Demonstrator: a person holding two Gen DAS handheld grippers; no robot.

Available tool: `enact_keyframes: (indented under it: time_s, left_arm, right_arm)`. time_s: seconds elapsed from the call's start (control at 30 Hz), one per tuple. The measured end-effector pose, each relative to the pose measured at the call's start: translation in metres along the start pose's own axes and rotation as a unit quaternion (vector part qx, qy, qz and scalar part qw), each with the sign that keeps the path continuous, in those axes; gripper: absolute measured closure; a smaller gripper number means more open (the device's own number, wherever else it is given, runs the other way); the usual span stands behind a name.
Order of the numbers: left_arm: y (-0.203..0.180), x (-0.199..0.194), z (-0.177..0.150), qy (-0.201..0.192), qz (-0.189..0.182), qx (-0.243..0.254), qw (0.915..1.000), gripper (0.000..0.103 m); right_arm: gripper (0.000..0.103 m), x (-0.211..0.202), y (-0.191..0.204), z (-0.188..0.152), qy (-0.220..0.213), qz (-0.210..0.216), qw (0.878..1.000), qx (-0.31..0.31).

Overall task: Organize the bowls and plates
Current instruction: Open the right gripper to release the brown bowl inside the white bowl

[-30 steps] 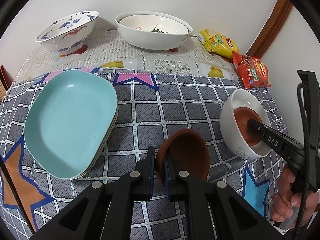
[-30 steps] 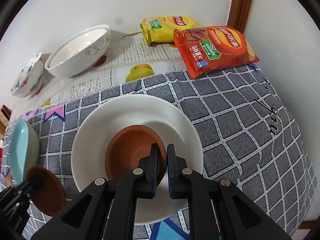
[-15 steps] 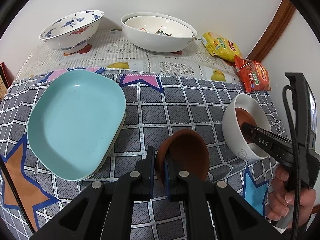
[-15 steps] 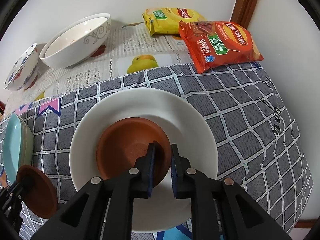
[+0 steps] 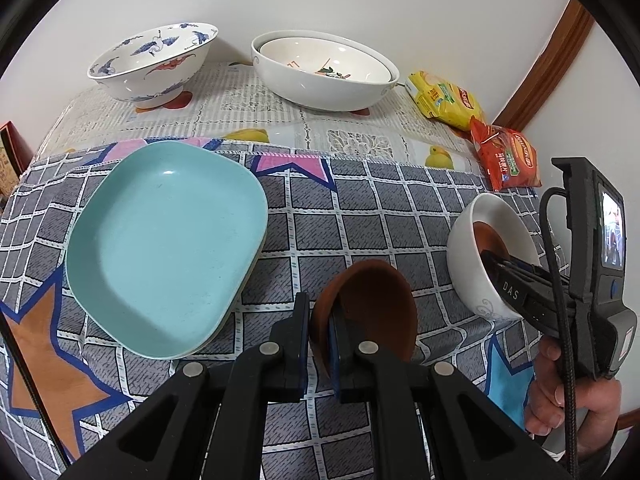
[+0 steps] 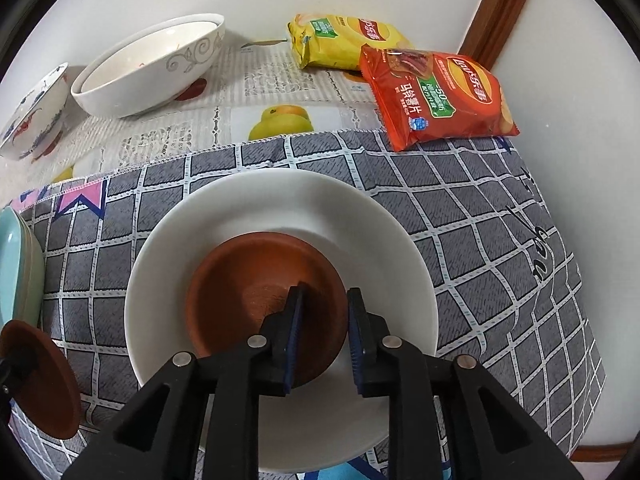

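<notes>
The fingers of the right gripper [image 6: 322,336] have just been opening, and the rim of a small brown clay saucer [image 6: 256,292] is between them, but the pads no longer press on it; this saucer now lies inside the white round bowl [image 6: 376,248], so I judge this placing as nearly done. The fingers of the left gripper [image 5: 318,344] are closed tight on the rim of a second brown clay saucer [image 5: 372,304], which is held tilted above the grey checked cloth on the surface [image 5: 360,200]. In the left wrist view the white bowl is at about three o'clock from this held saucer, so the second saucer probably goes there next. At nine o'clock lies a stack of light blue rectangular plates [image 5: 168,248], already nested. At the far side, near twelve o'clock, two large white bowls [image 5: 324,68] sit one inside the other, and a white bowl with blue bird pattern [image 5: 156,60] stands alone at eleven o'clock. A yellow snack bag [image 6: 344,40] and a red chip bag [image 6: 436,96] lie at one o'clock, out of the way. The right gripper over the white bowl blocks the drop until it goes away.
</notes>
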State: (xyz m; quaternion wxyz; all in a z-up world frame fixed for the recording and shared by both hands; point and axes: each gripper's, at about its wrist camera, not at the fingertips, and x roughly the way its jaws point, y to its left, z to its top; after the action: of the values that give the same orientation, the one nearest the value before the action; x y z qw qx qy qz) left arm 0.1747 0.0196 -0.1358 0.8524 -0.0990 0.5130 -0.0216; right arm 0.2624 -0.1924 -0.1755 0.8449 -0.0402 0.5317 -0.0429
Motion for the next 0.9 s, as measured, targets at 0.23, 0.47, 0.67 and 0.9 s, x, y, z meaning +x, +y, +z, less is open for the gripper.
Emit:
enact_keyframes:
  time_s: [0.23,0.47,0.67,0.9]
  left_arm:
    - [-0.002,-0.004,0.000,-0.003,0.004,0.002,1.0000,0.094]
    - [-0.012,-0.009,0.002,-0.010,0.010,0.011,0.9998,0.094]
    - [-0.027,-0.015,0.004,-0.016,0.010,0.024,0.9995,0.094]
    - [-0.052,-0.020,0.009,-0.027,0.014,0.043,0.9986,0.094]
  right_arm:
    - [0.073,-0.005,-0.004,-0.002,-0.006,0.016,1.000,-0.002]
    - [0.061,-0.020,-0.010,-0.004,-0.030,0.027,0.999,0.000]
    - [0.061,-0.040,-0.024,-0.011,-0.043,0.050,0.998,0.011]
    - [0.054,-0.077,-0.063,-0.021,-0.066,0.081,0.994,0.035]
